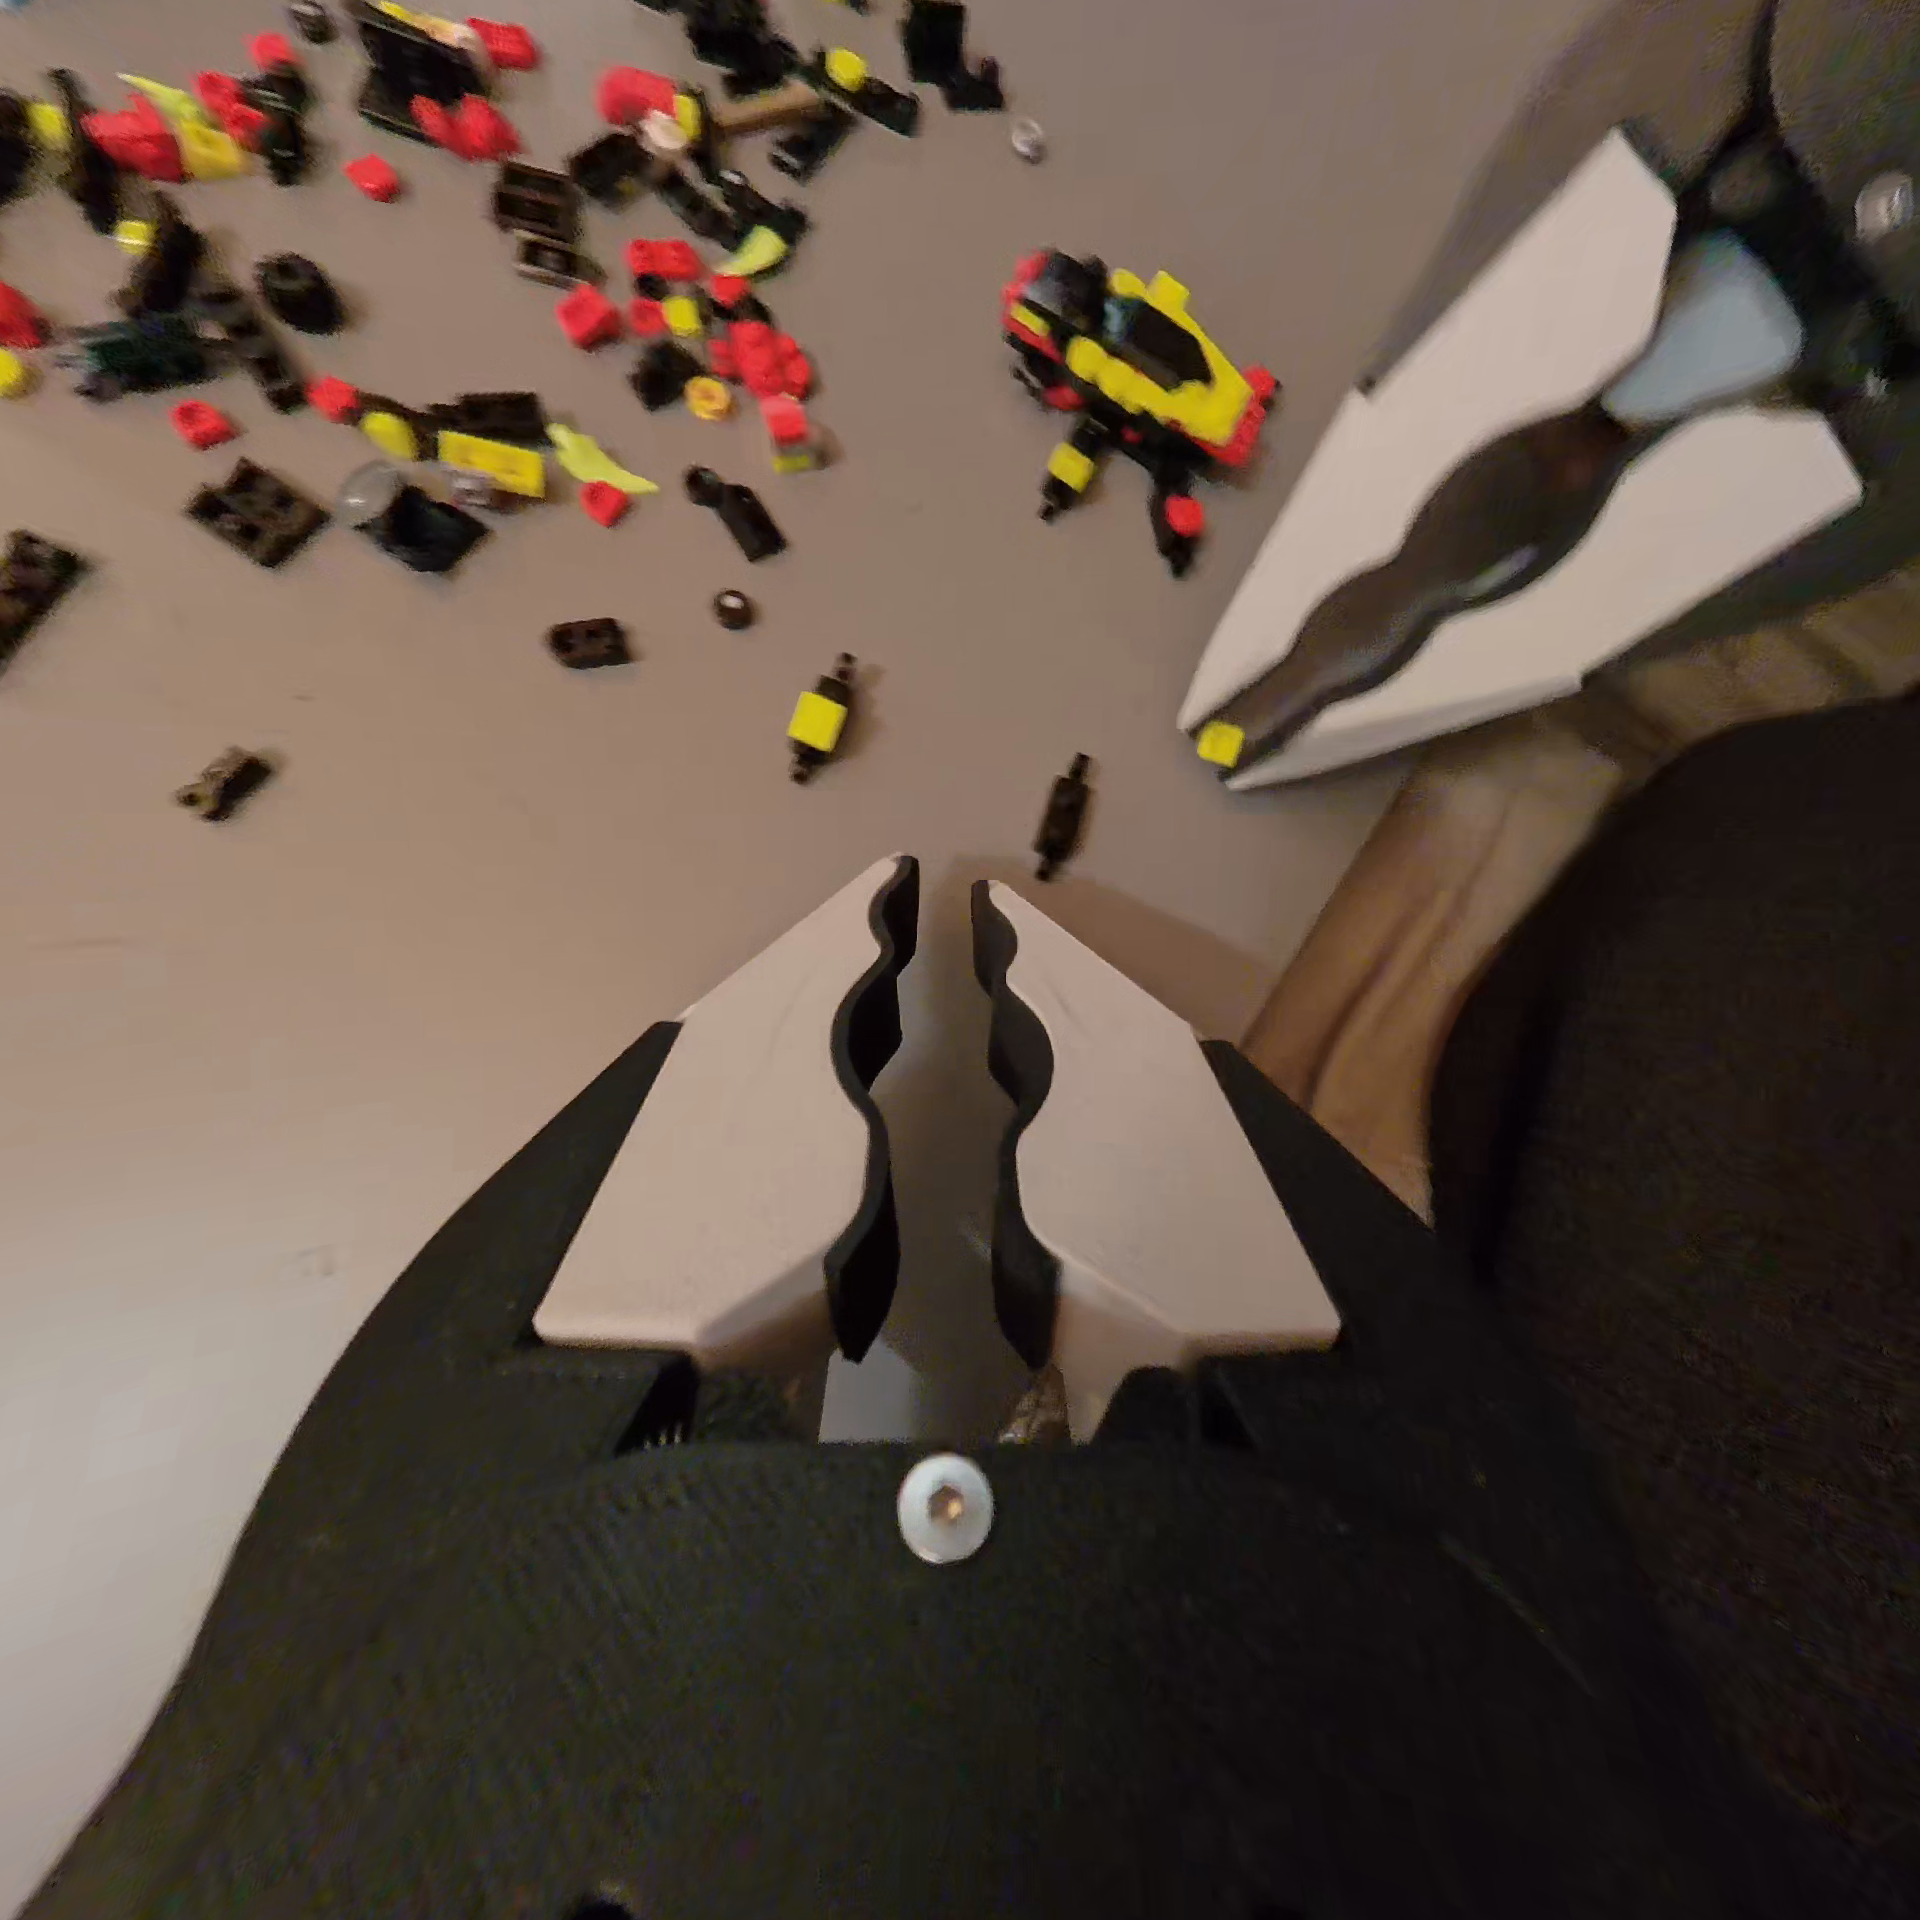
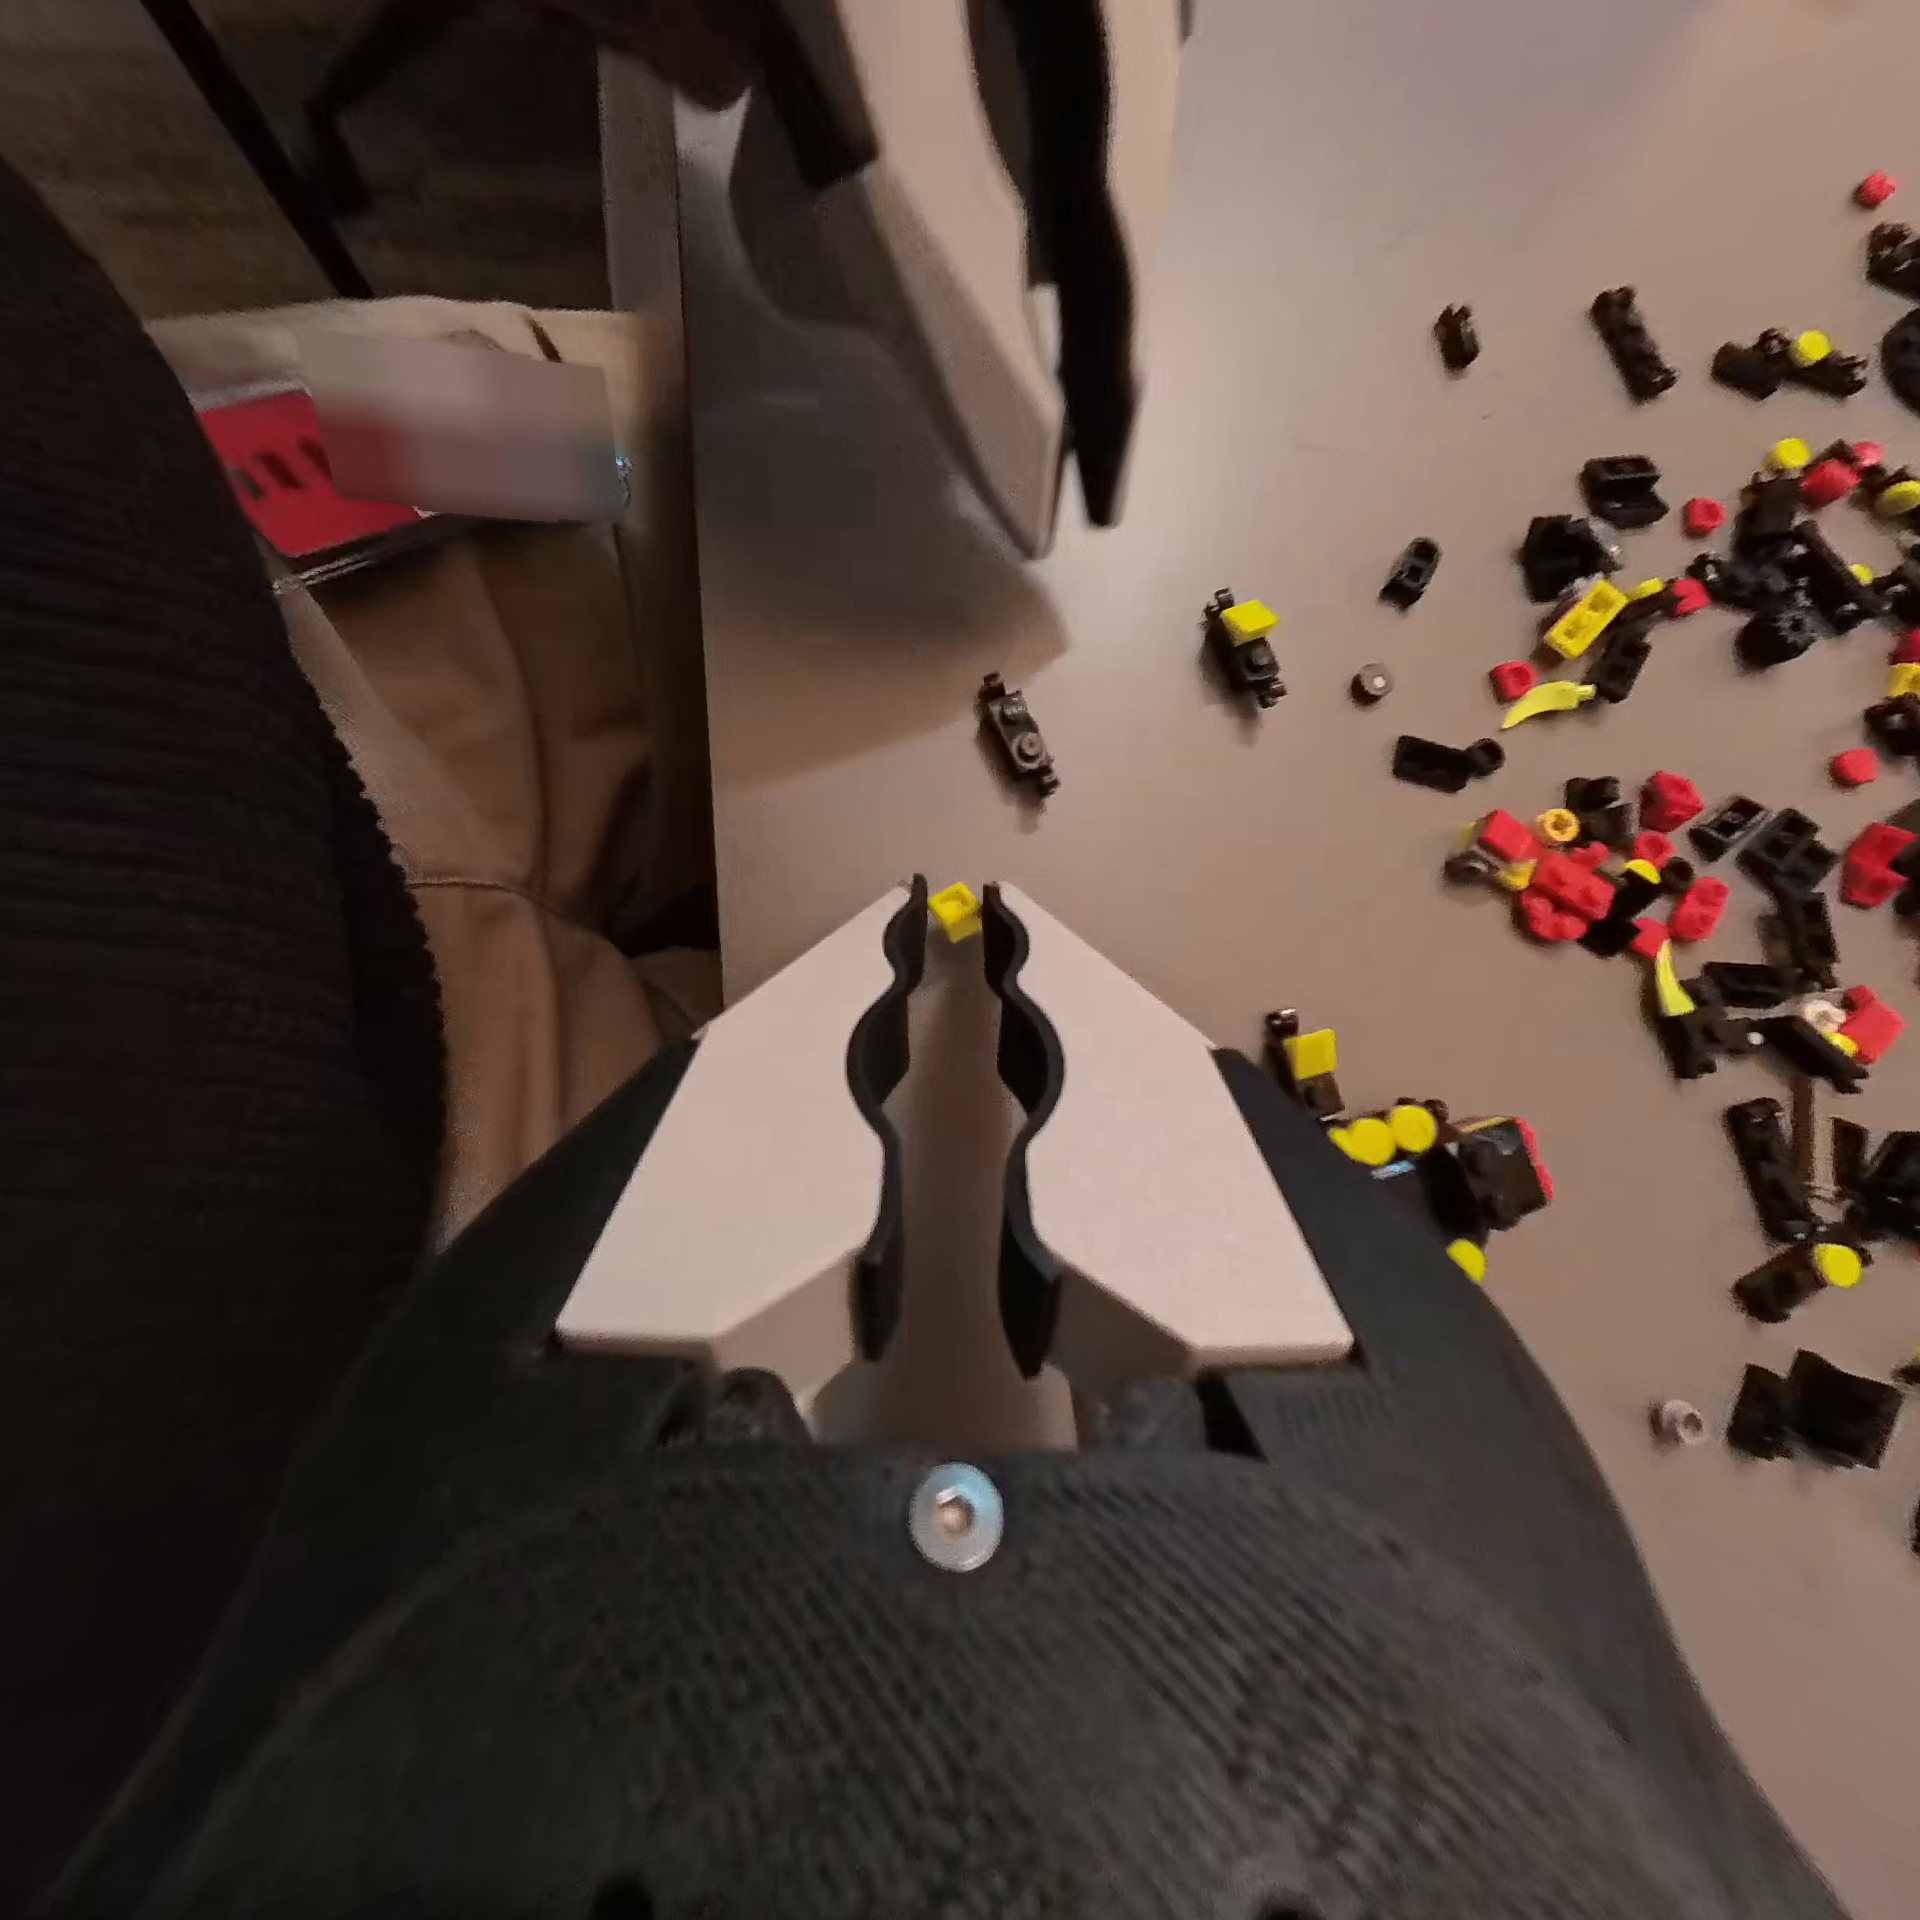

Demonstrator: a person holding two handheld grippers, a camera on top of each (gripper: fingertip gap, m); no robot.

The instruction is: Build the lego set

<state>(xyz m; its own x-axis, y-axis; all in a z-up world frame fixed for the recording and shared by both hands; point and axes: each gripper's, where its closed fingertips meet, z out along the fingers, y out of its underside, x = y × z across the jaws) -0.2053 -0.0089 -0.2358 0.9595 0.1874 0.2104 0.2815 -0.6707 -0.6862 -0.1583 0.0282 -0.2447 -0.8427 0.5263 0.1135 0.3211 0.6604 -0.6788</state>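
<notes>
Yellow stud brick (image 2: 954,911) sits pinched between the right gripper's (image 2: 953,906) fingertips above the grey table (image 2: 1299,260). Ahead of the left gripper (image 1: 944,883), narrowly parted and empty, lies a black axle piece (image 1: 1062,816); the part-built yellow car (image 1: 1138,379) stands farther off.

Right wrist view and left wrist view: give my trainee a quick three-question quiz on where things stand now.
1. True or false: the right gripper pinches a small yellow square lego piece at its fingertips.
2. What does the left gripper hold? A) a red brick B) nothing C) a black axle piece
3. Fill in: the partly built yellow, black and red lego car stands on the grey ____.

Key: 1 true. 2 B; its jaws stand slightly apart with nothing between them, and the black axle piece lies beside its tips. 3 table.
</notes>
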